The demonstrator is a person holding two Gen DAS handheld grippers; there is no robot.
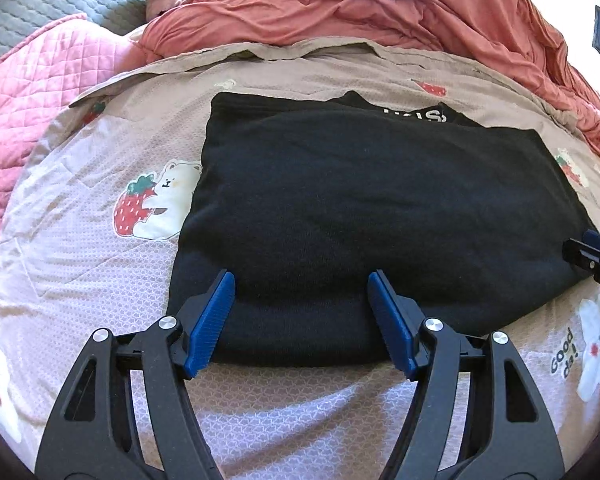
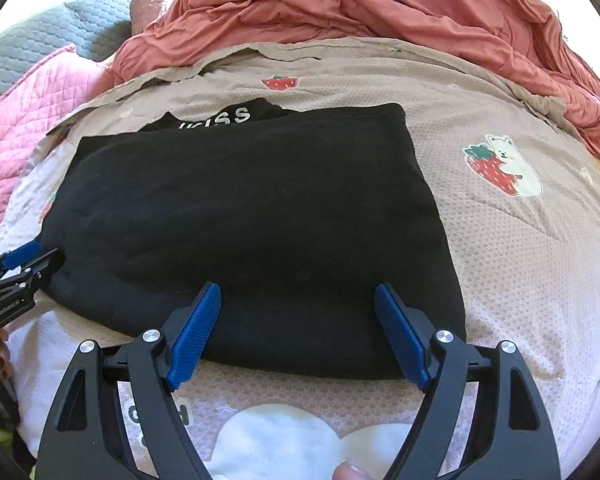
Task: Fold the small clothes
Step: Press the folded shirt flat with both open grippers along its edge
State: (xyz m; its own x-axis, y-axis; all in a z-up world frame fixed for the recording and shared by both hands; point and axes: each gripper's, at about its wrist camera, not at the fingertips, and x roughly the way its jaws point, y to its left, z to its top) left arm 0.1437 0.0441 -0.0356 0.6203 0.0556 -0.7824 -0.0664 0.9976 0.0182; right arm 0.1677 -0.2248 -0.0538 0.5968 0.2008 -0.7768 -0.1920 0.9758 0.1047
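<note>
A black garment (image 1: 360,208) lies folded into a rough rectangle on the patterned bedspread (image 1: 100,280); white lettering shows on a lower layer at its far edge (image 2: 224,118). My left gripper (image 1: 302,312) is open and empty, its blue fingers over the garment's near left edge. My right gripper (image 2: 298,320) is open and empty over the garment's near right edge (image 2: 260,240). Each gripper's tip shows at the edge of the other view: the right one (image 1: 592,256), the left one (image 2: 20,264).
A rumpled salmon-red sheet (image 1: 360,4) is piled behind the garment. A pink quilted blanket (image 1: 32,92) and a grey quilted one (image 1: 52,4) lie at the far left. The bedspread (image 2: 520,260) with its bear and strawberry prints surrounds the garment.
</note>
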